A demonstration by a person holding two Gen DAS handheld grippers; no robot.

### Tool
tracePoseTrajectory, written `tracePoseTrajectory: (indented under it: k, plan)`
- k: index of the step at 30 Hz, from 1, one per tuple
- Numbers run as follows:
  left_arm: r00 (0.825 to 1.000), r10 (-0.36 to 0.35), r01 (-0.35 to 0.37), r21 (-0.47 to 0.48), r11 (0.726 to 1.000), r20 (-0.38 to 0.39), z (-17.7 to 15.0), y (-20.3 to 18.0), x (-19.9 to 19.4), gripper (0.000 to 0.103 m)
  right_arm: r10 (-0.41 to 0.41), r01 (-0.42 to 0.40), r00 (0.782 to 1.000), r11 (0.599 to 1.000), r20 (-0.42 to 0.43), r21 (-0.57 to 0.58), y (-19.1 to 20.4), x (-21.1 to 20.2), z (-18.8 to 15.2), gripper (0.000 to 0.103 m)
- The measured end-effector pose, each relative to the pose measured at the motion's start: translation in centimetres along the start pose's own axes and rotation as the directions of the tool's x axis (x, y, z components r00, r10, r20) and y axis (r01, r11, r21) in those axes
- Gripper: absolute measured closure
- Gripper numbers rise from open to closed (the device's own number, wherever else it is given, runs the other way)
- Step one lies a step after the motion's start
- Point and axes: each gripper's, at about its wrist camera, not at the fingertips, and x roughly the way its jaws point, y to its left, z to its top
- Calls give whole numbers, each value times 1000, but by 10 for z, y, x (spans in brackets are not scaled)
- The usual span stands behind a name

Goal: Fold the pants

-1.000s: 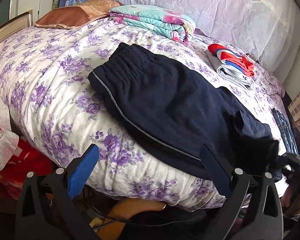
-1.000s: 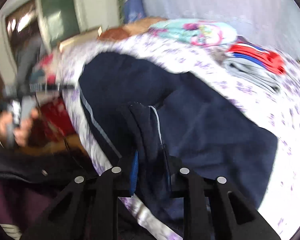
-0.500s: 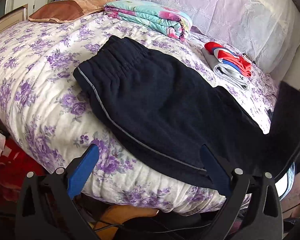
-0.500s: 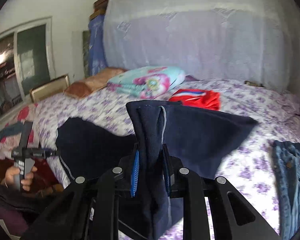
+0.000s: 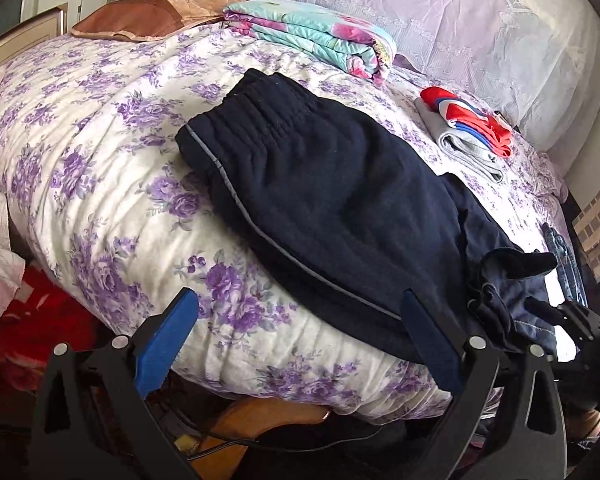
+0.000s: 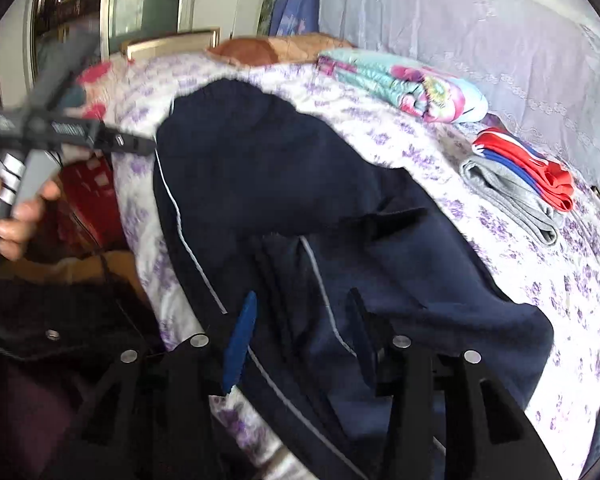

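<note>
Navy pants (image 5: 340,208) with a thin grey side stripe lie across the middle of a bed (image 5: 84,168) covered in a purple-flowered quilt, waistband toward the upper left of the left wrist view and the leg ends bunched at the lower right edge. The left gripper (image 5: 296,336) hovers at the bottom of that frame with its blue jaws spread wide, nothing between them, the near hem of the pants just above its right-hand finger. In the right wrist view, the right gripper (image 6: 300,344) has just been opening its jaws; a folded cuff of the pants lies between the fingers, which now stand apart from the cloth rather than pinching it. A hand (image 6: 8,216) grips the other tool's handle at the left edge. A folded turquoise blanket (image 5: 312,40), a brown pillow (image 5: 148,16) and a folded red-and-grey garment (image 5: 468,136) rest toward the top of the bed.
</note>
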Motion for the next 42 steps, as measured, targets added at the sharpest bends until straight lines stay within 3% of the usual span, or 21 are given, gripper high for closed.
tracePoseTrajectory:
  k: [4,7,8,9,10,15,18,21,25,27,29,31,34,36,38,39,41,42]
  plan:
    - [1000,9,-9,5,1000,4,-1,1,-1,4,60,-59,998,980,-1,191,-46,-12,8,56]
    - [1000,7,-7,-4,1000,-4,-2,2,2,4,180,-144,980,938,-89,314,-73,19,14,57]
    - [1000,5,-5,-3,1000,-8,-2,1,3,4,174,-130,979,933,-105,335,-79,30,19,63]
    - [1000,6,-6,-2,1000,-11,-3,0,4,4,145,-103,984,935,-101,340,-85,39,26,75]
    - [1000,9,-9,1,1000,-12,-3,-2,6,4,104,-71,991,942,-86,328,-90,45,35,78]
    - [1000,25,-25,-15,1000,-9,-1,1,6,4,86,-46,991,936,-99,348,-101,69,56,73]
    - [1000,7,-7,-66,998,-6,3,12,4,4,121,-104,992,941,-32,322,-85,41,49,71]
    - [1000,-30,29,-131,991,-4,15,21,9,4,121,-125,992,946,31,300,-71,12,31,56]
    - [999,-45,45,-233,972,3,37,36,37,5,155,-178,983,922,93,344,-62,-13,3,56]
    - [998,-45,56,-254,966,47,48,36,43,5,159,-189,981,910,111,368,-64,-20,-8,56]
    - [991,-113,130,-290,948,74,55,37,49,5,166,-201,979,899,121,390,-69,-23,-17,56]
    - [972,-220,234,-350,907,79,61,41,64,5,154,-193,980,891,126,412,-74,-26,-24,56]
    - [974,-216,228,-346,910,74,67,35,76,6,147,-192,980,881,135,433,-79,-30,-33,56]
    - [973,-211,232,-351,907,99,68,35,75,16,132,-184,981,876,146,446,-84,-34,-39,56]
    - [948,-291,319,-348,882,131,67,35,68,73,98,-161,983,872,158,463,-91,-43,-50,56]
    - [949,-283,313,-326,892,136,68,30,62,76,80,-151,983,869,166,472,-95,-49,-56,56]
    - [964,-209,240,-197,951,165,69,-2,39,78,39,-127,982,854,183,504,-109,-62,-69,56]
    - [962,-206,231,-131,964,180,69,-21,27,80,17,-113,982,847,186,520,-116,-68,-74,56]
